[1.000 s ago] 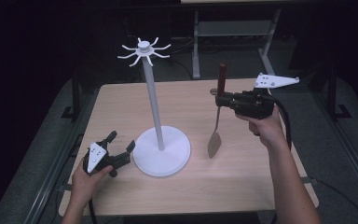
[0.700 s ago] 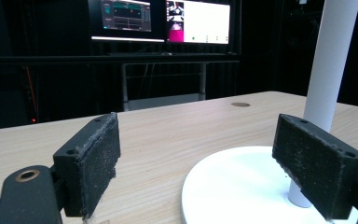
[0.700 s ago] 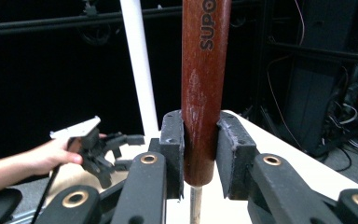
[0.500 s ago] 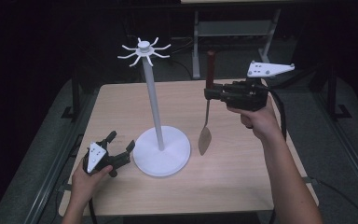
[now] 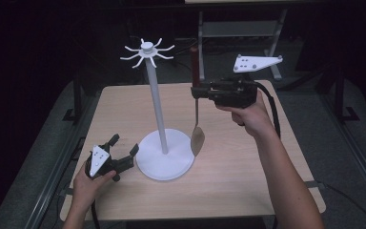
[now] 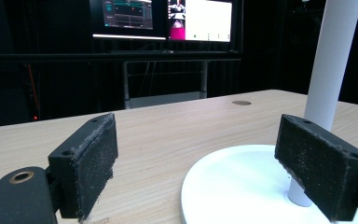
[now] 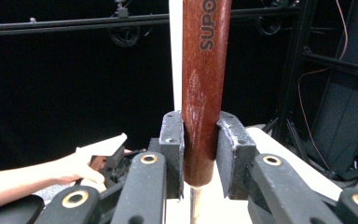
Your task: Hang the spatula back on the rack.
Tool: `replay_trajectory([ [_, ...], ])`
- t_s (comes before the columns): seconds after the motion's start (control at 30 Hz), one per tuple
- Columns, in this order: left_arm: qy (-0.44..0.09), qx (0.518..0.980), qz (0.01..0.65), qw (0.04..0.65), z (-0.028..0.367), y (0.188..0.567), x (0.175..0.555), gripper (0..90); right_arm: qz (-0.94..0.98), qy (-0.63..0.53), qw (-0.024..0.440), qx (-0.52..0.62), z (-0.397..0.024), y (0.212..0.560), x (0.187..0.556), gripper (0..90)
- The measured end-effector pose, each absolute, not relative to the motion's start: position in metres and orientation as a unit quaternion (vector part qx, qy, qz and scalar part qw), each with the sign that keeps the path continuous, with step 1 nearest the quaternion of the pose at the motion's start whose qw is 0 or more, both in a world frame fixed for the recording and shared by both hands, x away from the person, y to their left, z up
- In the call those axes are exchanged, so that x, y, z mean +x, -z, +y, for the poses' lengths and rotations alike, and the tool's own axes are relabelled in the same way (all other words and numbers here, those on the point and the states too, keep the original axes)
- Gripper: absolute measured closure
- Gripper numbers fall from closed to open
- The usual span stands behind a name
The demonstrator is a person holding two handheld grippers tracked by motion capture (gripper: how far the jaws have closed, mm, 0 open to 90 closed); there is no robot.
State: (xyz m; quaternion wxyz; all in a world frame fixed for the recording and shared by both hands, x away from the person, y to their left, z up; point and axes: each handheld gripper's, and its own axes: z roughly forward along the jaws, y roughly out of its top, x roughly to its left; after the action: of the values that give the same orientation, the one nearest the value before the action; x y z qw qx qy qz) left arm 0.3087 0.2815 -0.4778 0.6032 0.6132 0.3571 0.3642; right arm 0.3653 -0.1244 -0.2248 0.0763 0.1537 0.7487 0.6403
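While the right gripper clamps the spatula by its wooden handle, upright above the table right of the hook stand, the left gripper rests wide open and empty; hanging it presumably requires lifting to a hook.

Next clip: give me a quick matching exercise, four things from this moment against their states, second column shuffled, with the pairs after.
Things:
1. left tongs
2. right tongs
3. spatula with a reddish-brown wooden handle and metal blade
4. tall white rack with hooks at its top and a round base

States:
A. hangs upright, blade above the light wooden table
B. stands on the table, hooks bare
C. open, low beside the round base
D. shut on the wooden handle

Pairs: 1-C, 2-D, 3-A, 4-B
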Motion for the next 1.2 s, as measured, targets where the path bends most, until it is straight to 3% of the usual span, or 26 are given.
replay_trajectory([
  [1.2, -0.362, 0.609, 0.361, 0.606, 0.282, 0.478, 0.308, 13.6, 0.774, -0.613, 0.081, 0.135, -0.066, 0.22, 0.377, 73.7],
])
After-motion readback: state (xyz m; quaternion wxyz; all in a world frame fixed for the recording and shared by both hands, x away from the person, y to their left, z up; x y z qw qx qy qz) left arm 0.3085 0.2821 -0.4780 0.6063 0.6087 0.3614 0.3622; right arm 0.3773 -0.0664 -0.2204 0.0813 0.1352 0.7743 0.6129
